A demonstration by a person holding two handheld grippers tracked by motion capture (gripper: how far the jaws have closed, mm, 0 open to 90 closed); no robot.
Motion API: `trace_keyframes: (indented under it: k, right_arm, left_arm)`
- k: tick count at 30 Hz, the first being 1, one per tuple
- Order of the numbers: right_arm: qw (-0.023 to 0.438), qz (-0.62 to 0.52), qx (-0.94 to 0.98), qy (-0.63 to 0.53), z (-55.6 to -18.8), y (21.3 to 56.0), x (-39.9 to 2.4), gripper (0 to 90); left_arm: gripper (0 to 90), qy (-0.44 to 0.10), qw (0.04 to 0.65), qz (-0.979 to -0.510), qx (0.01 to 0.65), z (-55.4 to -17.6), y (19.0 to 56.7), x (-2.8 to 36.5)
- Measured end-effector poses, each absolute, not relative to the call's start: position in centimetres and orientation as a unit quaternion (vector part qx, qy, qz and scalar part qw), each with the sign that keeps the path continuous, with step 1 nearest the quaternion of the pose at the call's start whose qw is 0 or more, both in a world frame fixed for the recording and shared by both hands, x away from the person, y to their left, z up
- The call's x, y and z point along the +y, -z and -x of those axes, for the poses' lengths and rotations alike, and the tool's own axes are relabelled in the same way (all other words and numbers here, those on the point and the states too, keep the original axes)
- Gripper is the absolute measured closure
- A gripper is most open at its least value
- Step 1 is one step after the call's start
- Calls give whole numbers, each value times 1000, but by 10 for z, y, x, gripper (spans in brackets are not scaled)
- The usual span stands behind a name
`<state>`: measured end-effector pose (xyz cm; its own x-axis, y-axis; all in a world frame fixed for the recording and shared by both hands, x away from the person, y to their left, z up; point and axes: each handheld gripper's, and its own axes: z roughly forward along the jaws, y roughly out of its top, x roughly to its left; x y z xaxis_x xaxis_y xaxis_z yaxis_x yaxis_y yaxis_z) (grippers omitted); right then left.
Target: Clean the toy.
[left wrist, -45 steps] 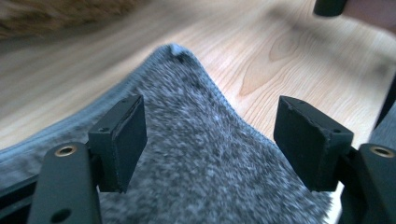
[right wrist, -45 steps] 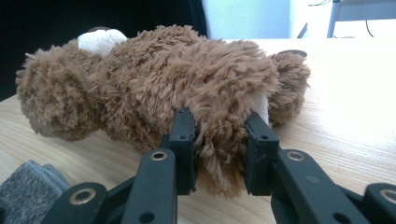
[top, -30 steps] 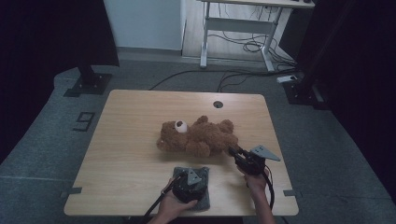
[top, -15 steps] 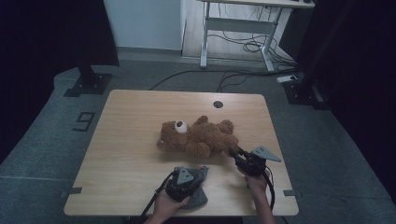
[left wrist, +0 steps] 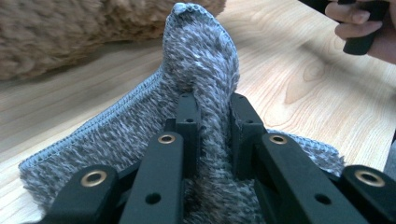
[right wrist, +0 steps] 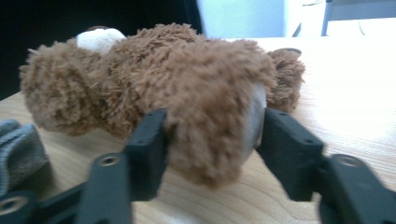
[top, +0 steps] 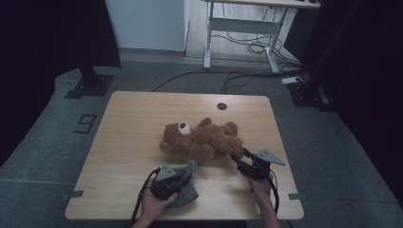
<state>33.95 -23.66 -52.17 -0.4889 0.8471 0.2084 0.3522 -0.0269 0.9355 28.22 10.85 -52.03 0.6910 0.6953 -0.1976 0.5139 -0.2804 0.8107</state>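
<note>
Both black fingers point(left wrist: 189, 122) of the left gripper point(top: 177, 176) were clamped on a raised fold of the grey knitted cloth point(left wrist: 196, 70), which stood up between them while its flat part lay on the pale wooden table point(top: 128, 123) at the near edge. Half a second before, that cloth sat lower and flatter under the hand; it had since been drawn up and carried a little towards the brown plush teddy bear point(top: 202, 140), which lay on its side near the table's middle, just beyond the cloth.

The right gripper point(top: 240, 159) had just been opening: its jaws stood apart on either side of the bear's foot point(right wrist: 210, 135), the left one against the fur and the right one at the pale sole, and whether they pressed could not be told. The bear had not shifted. By the look of it, the cloth was now secured and ready to be brought over or against the bear, while the right hand's hold on the foot was loosening.
</note>
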Motion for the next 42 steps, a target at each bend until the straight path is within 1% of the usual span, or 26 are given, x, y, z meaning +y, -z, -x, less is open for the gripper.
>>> trace_keyframes:
  k: [2, 6, 9, 11, 12, 13, 14, 16, 17, 19, 26, 31, 34, 39, 42]
  right_arm:
    - [228, -456, 659, -553, -341, 522, -235, 341]
    - [231, -459, 652, -558, -346, 520, -234, 284]
    - [224, -456, 649, -566, -355, 515, -231, 256]
    - [220, -456, 650, -567, -357, 515, -231, 255]
    - [212, -455, 650, -570, -360, 514, -229, 271]
    - [205, -449, 655, -572, -363, 514, -226, 375]
    - [205, -449, 655, -572, -363, 514, -226, 375]
    - [212, -453, 661, -560, -364, 515, -223, 463]
    - [206, -455, 664, -556, -365, 517, -223, 501]
    - [206, -451, 673, -549, -363, 519, -223, 553]
    - [208, -439, 687, -541, -359, 521, -225, 577]
    - [208, -437, 691, -538, -356, 523, -226, 583]
    - [206, -439, 690, -537, -355, 524, -225, 583]
    - [207, -436, 692, -537, -353, 527, -226, 590]
    - [205, -434, 694, -537, -353, 528, -226, 602]
  left_arm:
    - [765, -98, 464, -792, 384, -283, 520, 112]
    - [764, -94, 462, -792, 388, -285, 520, 115]
    - [763, -93, 462, -792, 388, -285, 520, 115]
    - [763, -92, 463, -792, 386, -284, 520, 114]
    - [763, -92, 464, -792, 386, -284, 519, 114]
    - [764, -93, 465, -791, 386, -284, 518, 114]
    - [764, -93, 466, -791, 386, -284, 518, 115]
    - [763, -96, 470, -788, 387, -284, 515, 117]
    - [764, -98, 472, -786, 388, -285, 513, 118]
    - [764, -102, 476, -782, 388, -286, 508, 120]
    - [764, -112, 512, -757, 390, -294, 481, 131]
    - [764, -118, 517, -755, 385, -316, 467, 123]
    - [765, -102, 524, -757, 376, -329, 466, 111]
    - [765, -110, 497, -778, 369, -346, 473, 83]
    - [764, -109, 488, -781, 374, -352, 482, 77]
